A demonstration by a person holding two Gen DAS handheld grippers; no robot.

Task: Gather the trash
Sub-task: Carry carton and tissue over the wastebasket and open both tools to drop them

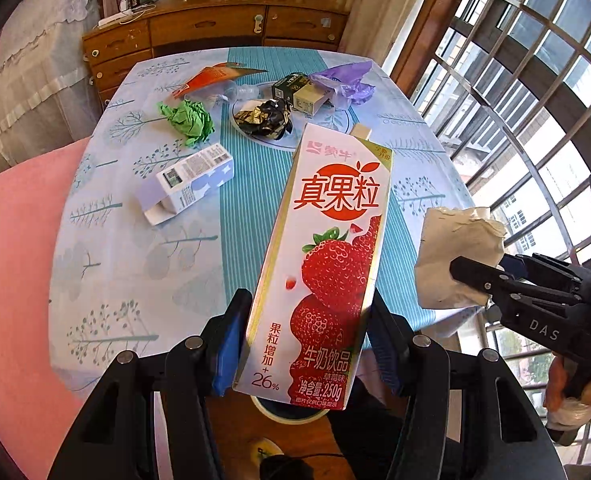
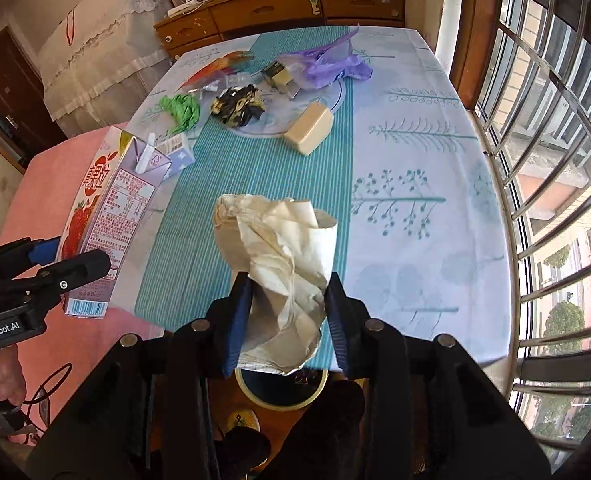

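Both hands are loaded up and hanging over the near edge of the table (image 2: 423, 184). The left gripper (image 1: 307, 344) is clamped on the lower end of a strawberry milk carton (image 1: 327, 248), blue pads pressing its two narrow sides, the carton standing up and leaning a touch. That box looks stiff and light, probably empty, with a glossy skin that could slide if the squeeze is weak; low on the flat sides is a sound place to hold it.

Over on the right, the right gripper (image 2: 291, 320) pinches a crumpled cream paper wad (image 2: 283, 256) near its bottom. Soft stuff, next to weightless, it gives under the pads, so a bite through the thick bunched middle is safest.

A dark round opening with a pale rim, likely the bin (image 2: 281, 390), sits just below both loads.

Left on the cloth: a green paper ball (image 1: 189, 120), a black-and-gold wrapper (image 1: 265, 120), a purple plastic bag (image 1: 345, 80), and a small lilac carton (image 1: 189, 184).
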